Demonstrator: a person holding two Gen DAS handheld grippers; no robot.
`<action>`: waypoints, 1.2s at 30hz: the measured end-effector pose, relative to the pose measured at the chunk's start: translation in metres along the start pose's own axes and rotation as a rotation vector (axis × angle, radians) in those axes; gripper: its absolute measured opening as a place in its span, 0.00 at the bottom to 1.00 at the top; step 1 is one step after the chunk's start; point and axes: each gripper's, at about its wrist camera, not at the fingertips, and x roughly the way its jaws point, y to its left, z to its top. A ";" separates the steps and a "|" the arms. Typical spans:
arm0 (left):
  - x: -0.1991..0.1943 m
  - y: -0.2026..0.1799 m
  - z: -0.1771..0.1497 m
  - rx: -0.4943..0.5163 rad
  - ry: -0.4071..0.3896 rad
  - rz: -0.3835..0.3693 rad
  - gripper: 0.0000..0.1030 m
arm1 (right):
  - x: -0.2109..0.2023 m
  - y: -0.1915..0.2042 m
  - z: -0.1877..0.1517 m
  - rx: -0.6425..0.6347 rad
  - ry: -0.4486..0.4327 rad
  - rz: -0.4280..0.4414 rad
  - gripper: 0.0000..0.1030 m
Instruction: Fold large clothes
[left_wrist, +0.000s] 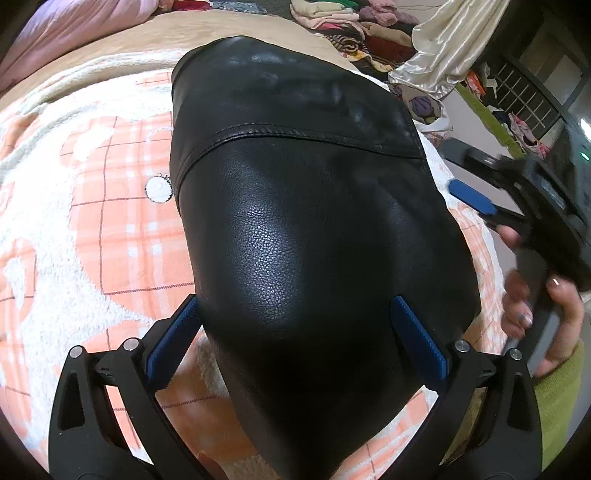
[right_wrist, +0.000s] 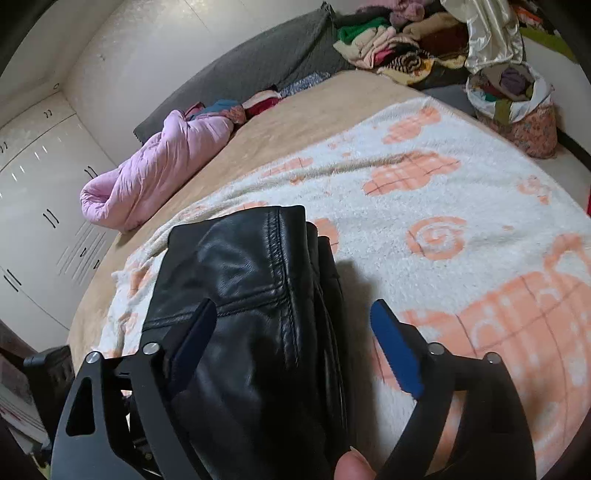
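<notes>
A black leather jacket (left_wrist: 295, 206) lies folded into a compact bundle on the white and orange blanket (left_wrist: 85, 229). My left gripper (left_wrist: 295, 306) is open, its blue pads on either side of the jacket's near end, just above it. My right gripper (right_wrist: 291, 314) is open over the jacket's right edge (right_wrist: 255, 295), its left finger above the leather and its right finger above the blanket (right_wrist: 480, 206). The right gripper also shows at the right edge of the left wrist view (left_wrist: 476, 199), held by a hand.
A rolled pink quilt (right_wrist: 155, 170) lies at the bed's far left. A heap of mixed clothes (right_wrist: 399, 44) and a floral bag of clothes (right_wrist: 517, 107) sit at the far right. White wardrobes (right_wrist: 37, 206) stand to the left.
</notes>
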 end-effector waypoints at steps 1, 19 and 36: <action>0.000 0.000 0.000 -0.002 0.001 0.000 0.92 | -0.007 0.002 -0.004 -0.007 -0.001 0.005 0.84; -0.009 0.006 -0.001 -0.021 0.000 -0.004 0.92 | -0.045 -0.002 -0.060 -0.008 0.053 0.026 0.86; 0.012 0.046 -0.018 -0.195 0.083 -0.205 0.92 | 0.001 -0.036 -0.079 0.159 0.226 0.124 0.78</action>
